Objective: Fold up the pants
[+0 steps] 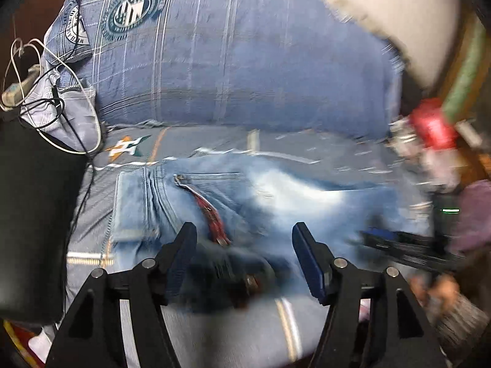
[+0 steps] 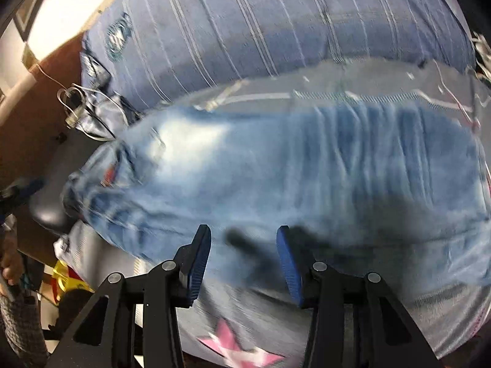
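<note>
Plainly, left gripper (image 1: 244,239) jaws parted, empty, above jeans (image 1: 276,196)

left tongs (image 1: 244,234): black linkage arms, silver rivets, blue ribbed pads | right tongs (image 2: 244,239): same | grey knit sleeve (image 2: 21,325)

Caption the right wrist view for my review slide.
Open right hand-held gripper hovers over light-blue jeans laid flat on a grey bedsheet, blue pillow behind.

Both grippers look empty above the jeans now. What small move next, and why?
Probably lower the right gripper onto the near edge of the jeans and regrip: both it and the left gripper hang open, holding nothing, and the jeans lie long and unfolded.
</note>
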`<state>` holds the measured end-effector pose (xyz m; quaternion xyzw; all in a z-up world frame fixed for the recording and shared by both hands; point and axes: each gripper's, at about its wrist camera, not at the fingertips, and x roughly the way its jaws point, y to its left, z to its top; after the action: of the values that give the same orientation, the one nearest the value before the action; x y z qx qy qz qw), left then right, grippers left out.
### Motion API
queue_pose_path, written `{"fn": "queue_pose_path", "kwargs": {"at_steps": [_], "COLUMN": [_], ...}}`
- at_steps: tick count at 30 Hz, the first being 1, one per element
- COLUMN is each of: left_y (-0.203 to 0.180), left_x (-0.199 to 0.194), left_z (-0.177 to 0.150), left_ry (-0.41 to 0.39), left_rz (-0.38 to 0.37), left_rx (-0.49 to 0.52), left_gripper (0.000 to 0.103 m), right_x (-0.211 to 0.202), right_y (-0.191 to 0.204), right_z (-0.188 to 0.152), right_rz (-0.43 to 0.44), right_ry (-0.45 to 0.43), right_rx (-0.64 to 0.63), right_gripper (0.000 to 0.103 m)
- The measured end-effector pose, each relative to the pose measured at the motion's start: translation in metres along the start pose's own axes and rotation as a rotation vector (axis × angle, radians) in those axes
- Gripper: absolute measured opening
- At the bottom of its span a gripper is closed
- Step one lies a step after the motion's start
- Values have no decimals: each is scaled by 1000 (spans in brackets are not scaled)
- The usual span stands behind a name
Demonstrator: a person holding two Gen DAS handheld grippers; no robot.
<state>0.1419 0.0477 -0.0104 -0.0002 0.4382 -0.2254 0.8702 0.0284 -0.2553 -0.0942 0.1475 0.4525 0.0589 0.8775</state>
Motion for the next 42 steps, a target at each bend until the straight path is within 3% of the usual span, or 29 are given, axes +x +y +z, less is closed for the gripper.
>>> {"fn": "queue_pose_path", "kwargs": {"at_steps": [3, 5, 7, 10, 13, 14, 15, 16, 17, 20, 22, 27, 31, 32, 34, 39, 42], "left_y": [-4, 0, 4, 19, 24, 23, 19, 17, 16, 15, 15, -4, -23, -31, -50, -90, -112], "left_x": [64, 91, 87, 78, 79, 79, 79, 80, 79, 72, 62, 27, 36, 43, 59, 109, 132], "left_z": [-10, -31, -47, -55, -57, -57, -58, -57, -57, -54, -50, -36, -4, 5, 20, 46, 48], "left_ry": [130, 166, 102, 75, 57, 51, 44, 37, 30, 27, 18, -67, -67, -66, -64, 8, 44], "left_rz": [193, 301, 296, 239, 217, 230, 242, 250, 256, 249, 237, 178, 117, 121, 122, 119, 131], "left_rx": [26, 91, 114, 84, 73, 79, 85, 90, 91, 59, 40, 30, 32, 46, 84, 120, 159], "left_gripper": [64, 66, 69, 69, 72, 72, 72, 72, 72, 72, 72, 72, 72, 72, 72, 72, 72], "right_x": [14, 31, 35, 16, -26, -35, -47, -58, -70, -67, -56, -10, 16, 23, 26, 11, -5], "right_y": [-4, -22, -53, -112, -200, -218, -233, -231, -212, -156, -129, -71, -49, -47, -56, -85, -122], "right_z": [11, 18, 25, 33, 29, 25, 22, 24, 30, 42, 48, 50, 33, 30, 32, 53, 61], "right_rz": [15, -28, -96, -80, -259, -241, -196, -237, -275, -202, -175, -222, -307, -343, -357, -393, -473], "right_ry": [7, 43, 42, 6, -108, -124, -135, -153, -186, -185, -174, -101, -38, -12, 34, 5, 7], "right_rx": [-1, -5, 12, 122, 366, 433, 510, 505, 412, 204, 108, -202, -418, -458, -451, -297, -181], "right_gripper": [58, 58, 54, 18, 23, 13, 14, 24, 32, 59, 61, 61, 60, 45, 5, 8, 15]}}
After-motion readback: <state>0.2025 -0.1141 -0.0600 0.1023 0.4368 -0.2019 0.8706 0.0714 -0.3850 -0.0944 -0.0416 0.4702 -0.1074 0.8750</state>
